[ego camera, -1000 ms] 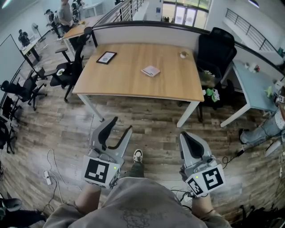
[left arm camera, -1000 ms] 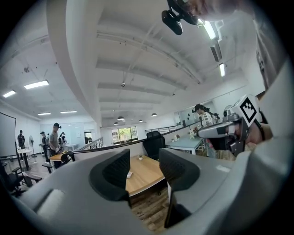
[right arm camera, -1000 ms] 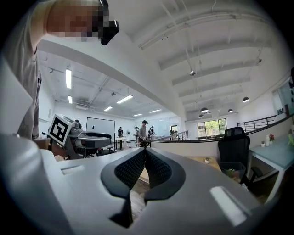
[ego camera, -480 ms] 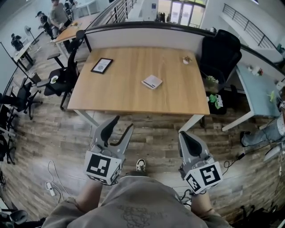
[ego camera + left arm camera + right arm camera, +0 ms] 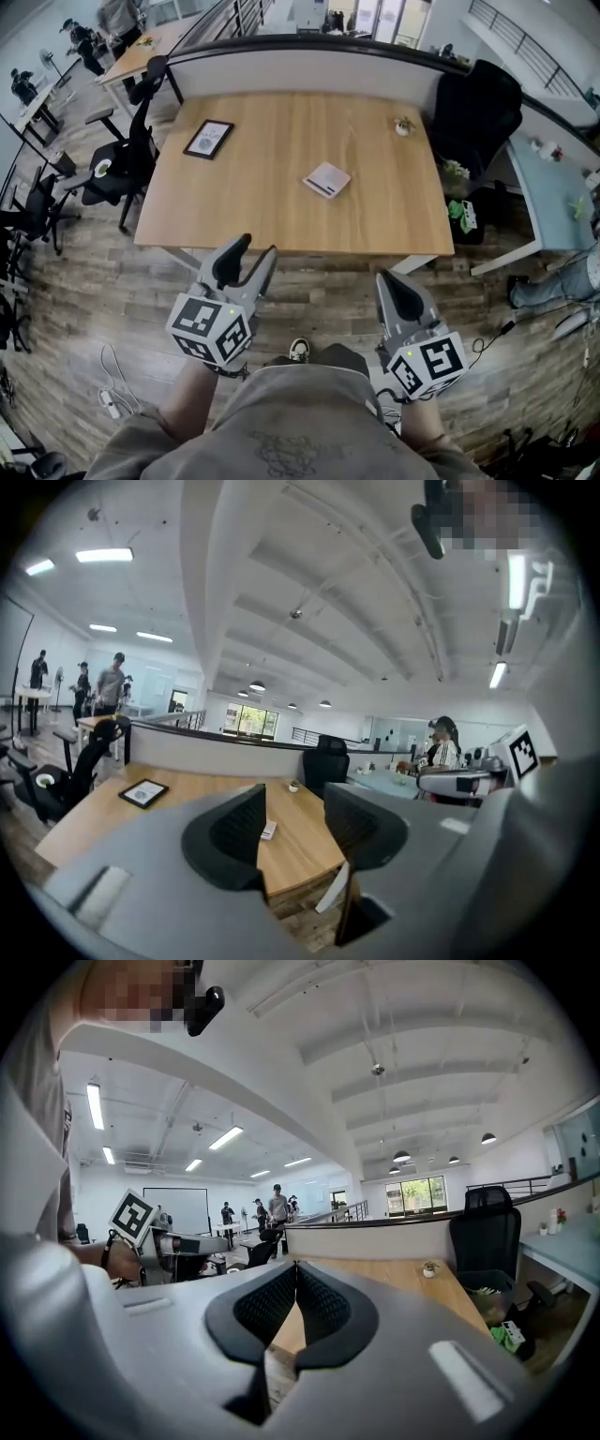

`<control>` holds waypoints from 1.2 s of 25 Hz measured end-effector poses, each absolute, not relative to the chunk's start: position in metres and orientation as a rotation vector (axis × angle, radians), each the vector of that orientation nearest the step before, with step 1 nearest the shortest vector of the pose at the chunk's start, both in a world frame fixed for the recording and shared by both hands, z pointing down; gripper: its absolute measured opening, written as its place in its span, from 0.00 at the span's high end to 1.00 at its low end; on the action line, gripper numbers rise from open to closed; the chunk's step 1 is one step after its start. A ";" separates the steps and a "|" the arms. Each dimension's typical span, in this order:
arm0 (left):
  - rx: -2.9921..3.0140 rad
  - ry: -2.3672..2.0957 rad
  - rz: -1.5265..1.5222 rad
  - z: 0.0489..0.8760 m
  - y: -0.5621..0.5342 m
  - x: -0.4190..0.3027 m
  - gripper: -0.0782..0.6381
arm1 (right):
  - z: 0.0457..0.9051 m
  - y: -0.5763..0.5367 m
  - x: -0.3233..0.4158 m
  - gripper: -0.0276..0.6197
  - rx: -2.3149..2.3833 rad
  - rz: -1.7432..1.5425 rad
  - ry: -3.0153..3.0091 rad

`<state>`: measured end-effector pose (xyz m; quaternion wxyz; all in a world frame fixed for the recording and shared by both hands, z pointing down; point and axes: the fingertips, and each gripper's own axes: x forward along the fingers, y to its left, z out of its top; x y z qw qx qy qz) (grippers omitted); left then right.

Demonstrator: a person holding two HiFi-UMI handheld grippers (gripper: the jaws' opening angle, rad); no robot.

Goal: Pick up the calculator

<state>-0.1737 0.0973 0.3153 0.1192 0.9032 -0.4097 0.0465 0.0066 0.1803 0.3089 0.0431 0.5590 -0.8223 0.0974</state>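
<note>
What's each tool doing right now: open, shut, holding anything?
Left tool: open, nothing between the jaws.
Right tool: shut, jaws together at the tips, holding nothing.

The head view is taken from high up and is pointed steeply down; the worktop (image 5: 281,187) is seen well away at 12 o'clock. Each gripper view is taken low, along the jaws of the left gripper (image 5: 253,249) at 7 o'clock and the right gripper (image 5: 389,281) at 5 o'clock. The worktop and black chair (image 5: 478,103) are shown in all three.
</note>
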 end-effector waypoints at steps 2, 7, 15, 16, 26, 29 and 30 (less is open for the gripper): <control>2.568 -1.156 0.101 0.325 0.084 -0.174 0.62 | 0.317 0.168 0.006 0.94 1.700 0.321 -2.500; 2.417 -1.073 0.040 0.349 0.050 -0.168 0.62 | 0.336 0.137 0.012 0.94 1.689 0.378 -2.471; 2.229 -0.970 -0.054 0.383 -0.009 -0.136 0.62 | 0.362 0.077 0.040 0.94 1.650 0.461 -2.461; 2.212 -0.970 -0.054 0.388 -0.016 -0.133 0.62 | 0.364 0.068 0.043 0.94 1.638 0.471 -2.466; 2.008 -1.001 -0.040 0.444 -0.095 -0.091 0.62 | 0.388 -0.033 0.077 0.94 1.471 0.535 -2.517; 1.937 -1.016 -0.058 0.460 -0.116 -0.079 0.62 | 0.396 -0.061 0.092 0.94 1.439 0.548 -2.524; 1.913 -1.022 -0.063 0.465 -0.123 -0.075 0.62 | 0.400 -0.071 0.097 0.94 1.429 0.556 -2.523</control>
